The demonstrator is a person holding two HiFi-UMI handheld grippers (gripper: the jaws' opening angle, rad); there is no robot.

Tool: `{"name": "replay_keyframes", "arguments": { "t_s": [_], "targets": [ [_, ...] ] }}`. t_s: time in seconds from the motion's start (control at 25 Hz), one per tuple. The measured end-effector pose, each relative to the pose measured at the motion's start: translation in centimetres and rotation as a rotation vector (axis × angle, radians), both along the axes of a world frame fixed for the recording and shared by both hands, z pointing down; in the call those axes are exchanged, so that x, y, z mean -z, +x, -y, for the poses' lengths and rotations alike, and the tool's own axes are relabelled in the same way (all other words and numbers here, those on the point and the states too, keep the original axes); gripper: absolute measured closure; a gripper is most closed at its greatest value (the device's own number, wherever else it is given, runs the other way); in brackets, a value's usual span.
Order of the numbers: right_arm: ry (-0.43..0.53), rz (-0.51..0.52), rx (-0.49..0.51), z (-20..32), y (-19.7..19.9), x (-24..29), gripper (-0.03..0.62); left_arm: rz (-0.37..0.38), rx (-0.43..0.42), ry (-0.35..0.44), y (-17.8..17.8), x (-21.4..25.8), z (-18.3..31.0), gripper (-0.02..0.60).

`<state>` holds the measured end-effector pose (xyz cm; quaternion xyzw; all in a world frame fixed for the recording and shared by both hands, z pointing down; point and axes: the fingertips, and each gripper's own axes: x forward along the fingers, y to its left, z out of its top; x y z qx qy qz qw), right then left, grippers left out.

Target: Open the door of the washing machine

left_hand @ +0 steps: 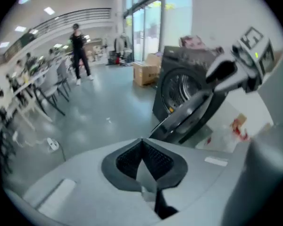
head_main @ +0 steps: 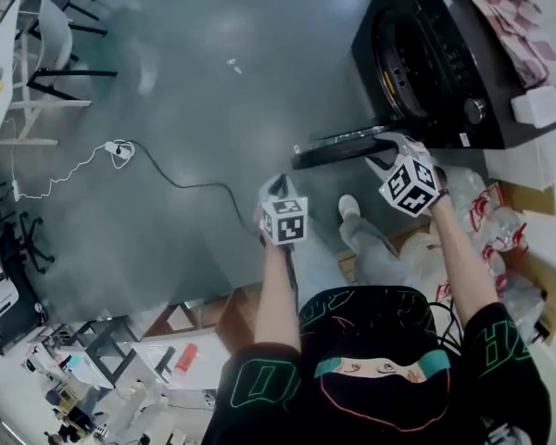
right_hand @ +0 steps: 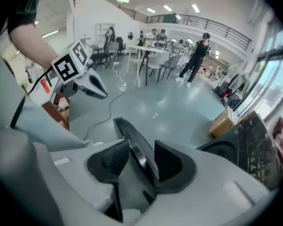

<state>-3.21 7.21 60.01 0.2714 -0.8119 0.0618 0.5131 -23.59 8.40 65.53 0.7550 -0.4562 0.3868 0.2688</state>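
The right gripper (right_hand: 137, 150) is wide open around the washing machine door (head_main: 338, 148) and is not squeezing it, so the door may slip and swing back. The left gripper (left_hand: 142, 142) is closed on nothing.

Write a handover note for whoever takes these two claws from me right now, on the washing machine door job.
Left claw: shut, empty, held clear of the door.
Right claw: open, with the edge of the door sitting inside it, not clamped.
Washing machine: ahead on the right, with the door swung wide out over the floor and the drum opening showing.
Done: the door is open.
Left: slide the right claw off the door edge. Probably nothing more after that.
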Motion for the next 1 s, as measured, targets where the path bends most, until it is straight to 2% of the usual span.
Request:
{"name": "replay_keyframes", "arguments": {
  "t_s": [0.08,0.12,0.2,0.32,0.36,0.44,0.56,0.68,0.84,1.0],
  "targets": [
    [0.032,0.143,-0.078,1.0,-0.4,3.0,0.435,-0.184,0.187,0.011,0.6,4.2,0.6,0.571],
    [0.041,0.220,-0.130,1.3,-0.1,4.5,0.481,-0.245,0.253,0.049,1.5,6.6,0.8,0.571],
    [0.062,0.389,-0.255,1.9,1.1,7.6,0.585,-0.284,0.310,0.166,3.5,11.3,1.1,0.571],
    [0.111,0.644,-0.401,3.6,2.3,13.0,0.591,-0.334,0.385,0.351,5.0,19.1,2.5,0.571],
    [0.143,0.704,-0.426,4.3,2.5,14.8,0.591,-0.347,0.408,0.407,5.0,21.7,3.2,0.571],
    [0.212,0.780,-0.461,5.4,2.8,18.1,0.591,-0.328,0.410,0.516,4.8,26.5,4.2,0.571],
    [0.295,0.825,-0.516,5.8,3.7,22.4,0.591,-0.261,0.394,0.656,4.4,32.5,4.2,0.571],
    [0.390,0.811,-0.502,6.0,4.7,26.1,0.591,-0.214,0.410,0.758,4.4,35.7,3.8,0.571],
    [0.504,0.814,-0.473,6.0,6.4,30.1,0.591,-0.210,0.412,0.827,5.6,37.3,3.4,0.571],
    [0.568,0.815,-0.480,6.1,7.4,32.3,0.591,-0.180,0.386,0.892,6.2,39.3,3.5,0.571]
  ]
}}
